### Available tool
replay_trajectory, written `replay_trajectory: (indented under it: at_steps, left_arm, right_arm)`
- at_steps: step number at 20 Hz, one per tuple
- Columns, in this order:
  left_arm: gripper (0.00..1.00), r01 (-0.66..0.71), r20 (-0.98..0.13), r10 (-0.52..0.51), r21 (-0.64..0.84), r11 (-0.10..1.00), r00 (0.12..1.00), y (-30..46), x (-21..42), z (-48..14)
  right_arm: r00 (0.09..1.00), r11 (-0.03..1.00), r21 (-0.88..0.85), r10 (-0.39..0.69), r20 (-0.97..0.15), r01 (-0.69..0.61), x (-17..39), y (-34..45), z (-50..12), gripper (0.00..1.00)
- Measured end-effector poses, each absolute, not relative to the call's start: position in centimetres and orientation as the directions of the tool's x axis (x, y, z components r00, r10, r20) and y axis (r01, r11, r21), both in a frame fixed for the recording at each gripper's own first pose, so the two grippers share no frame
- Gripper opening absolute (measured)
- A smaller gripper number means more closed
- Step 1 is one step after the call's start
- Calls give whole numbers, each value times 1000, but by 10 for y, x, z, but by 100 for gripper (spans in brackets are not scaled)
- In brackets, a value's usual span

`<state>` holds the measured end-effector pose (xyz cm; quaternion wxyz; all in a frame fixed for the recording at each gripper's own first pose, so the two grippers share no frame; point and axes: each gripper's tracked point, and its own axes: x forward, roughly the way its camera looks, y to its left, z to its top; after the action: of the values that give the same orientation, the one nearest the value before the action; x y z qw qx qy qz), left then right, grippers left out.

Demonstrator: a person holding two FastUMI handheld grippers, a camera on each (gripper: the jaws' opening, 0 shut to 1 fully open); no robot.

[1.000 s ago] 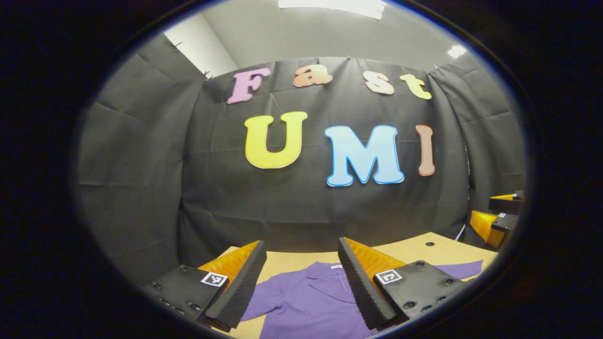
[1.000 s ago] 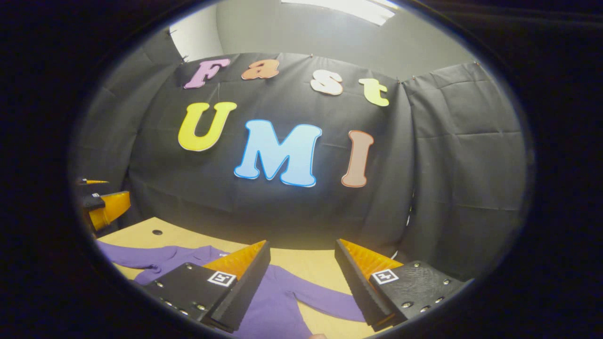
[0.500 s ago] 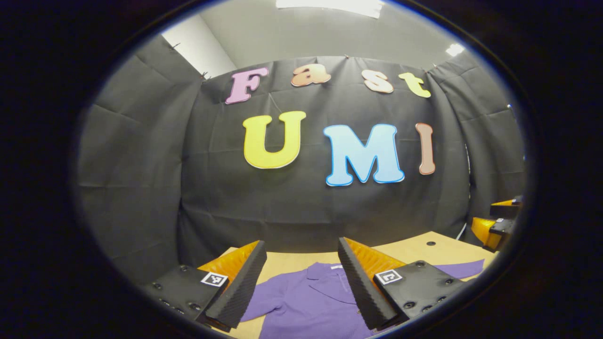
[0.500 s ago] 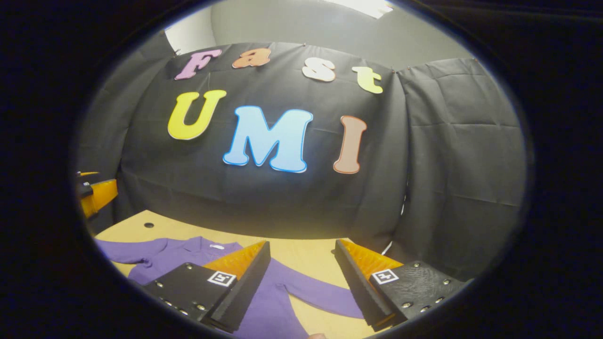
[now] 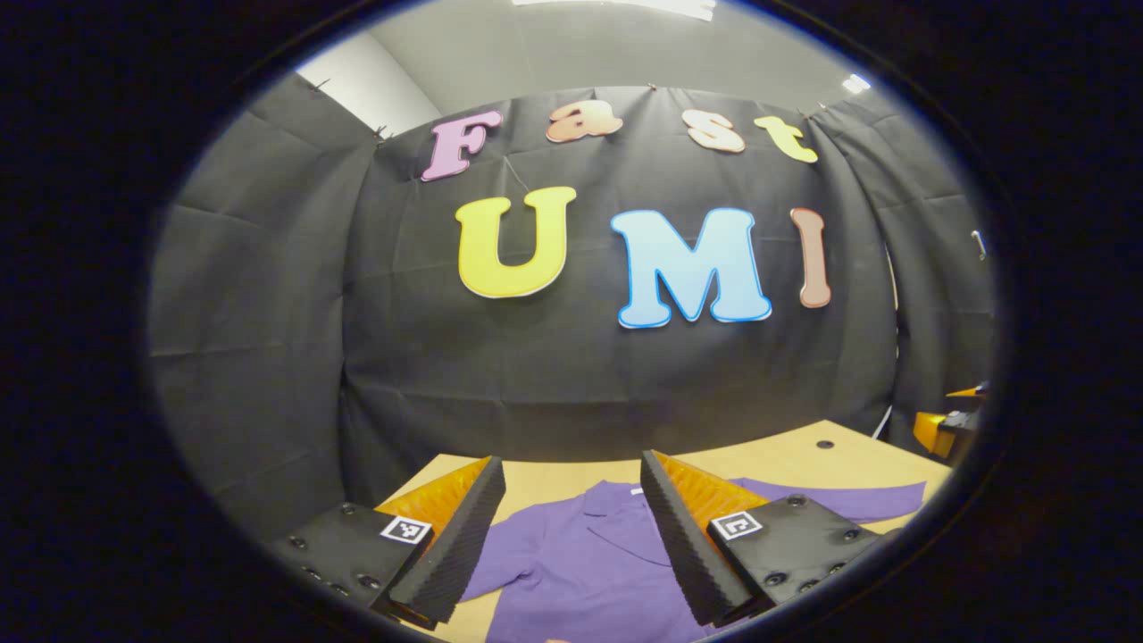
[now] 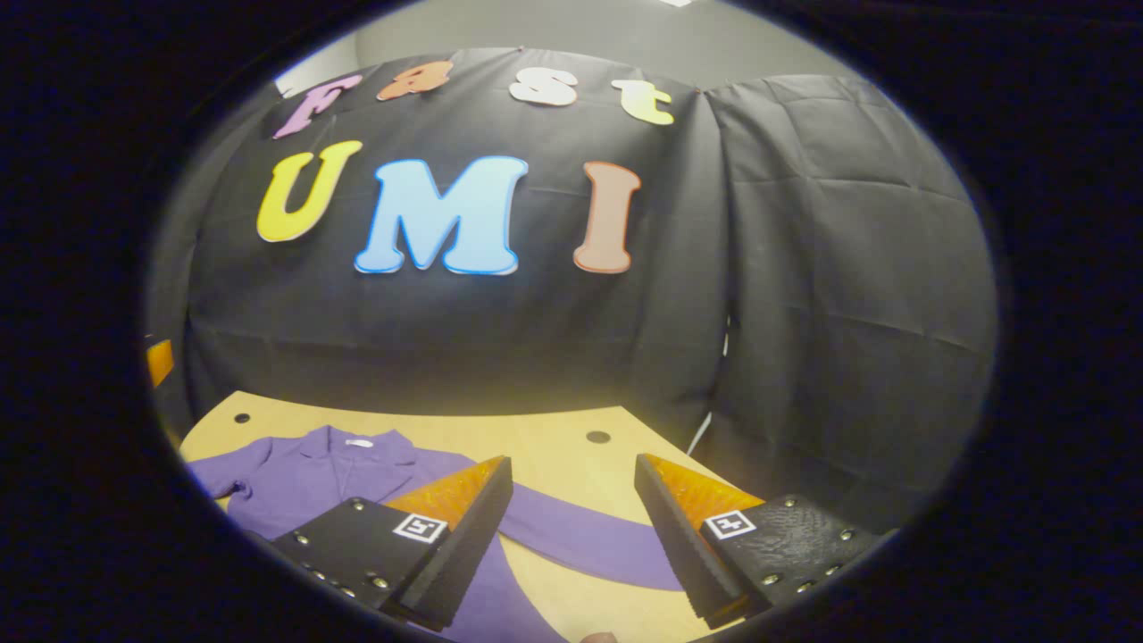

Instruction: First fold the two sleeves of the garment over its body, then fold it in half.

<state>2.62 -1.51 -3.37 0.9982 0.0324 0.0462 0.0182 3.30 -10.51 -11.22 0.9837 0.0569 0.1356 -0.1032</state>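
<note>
A purple collared shirt (image 5: 580, 563) lies flat on the wooden table (image 5: 786, 460), collar toward the back wall. In the left gripper view my left gripper (image 5: 571, 536) hovers open above the collar and chest, nothing between its fingers; one long sleeve (image 5: 857, 500) stretches right. In the right gripper view the shirt's body (image 6: 312, 473) lies at the left and its long sleeve (image 6: 580, 540) runs across the table between the fingers of my right gripper (image 6: 571, 536), which hangs open above it. The other gripper (image 5: 951, 429) shows at the far right edge of the left gripper view.
The table (image 6: 536, 438) has small round holes (image 6: 597, 437) near its back edge. Black cloth walls close the booth behind and on both sides, right at the table's far edge.
Both views have tilted down, showing more table and shirt. The right gripper has swung right, so the sleeve now lies between its fingers. Both stay open.
</note>
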Motion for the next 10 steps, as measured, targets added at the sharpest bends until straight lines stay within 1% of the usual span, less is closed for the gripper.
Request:
replay_trajectory:
  at_steps: [4,6,10]
  left_arm:
    - [97,-57,-90,65,88,994,994,-15,23,-30]
    - [97,-60,-82,67,89,994,994,-17,20,-24]
    - [97,-67,-79,73,79,995,994,-22,16,-25]
  right_arm:
    - [887,940,98,-271,-375,328,34,-156,-158,89]
    - [852,922,114,-288,-438,370,33,-174,-186,89]
    - [768,898,82,-318,-556,432,28,-207,-245,89]
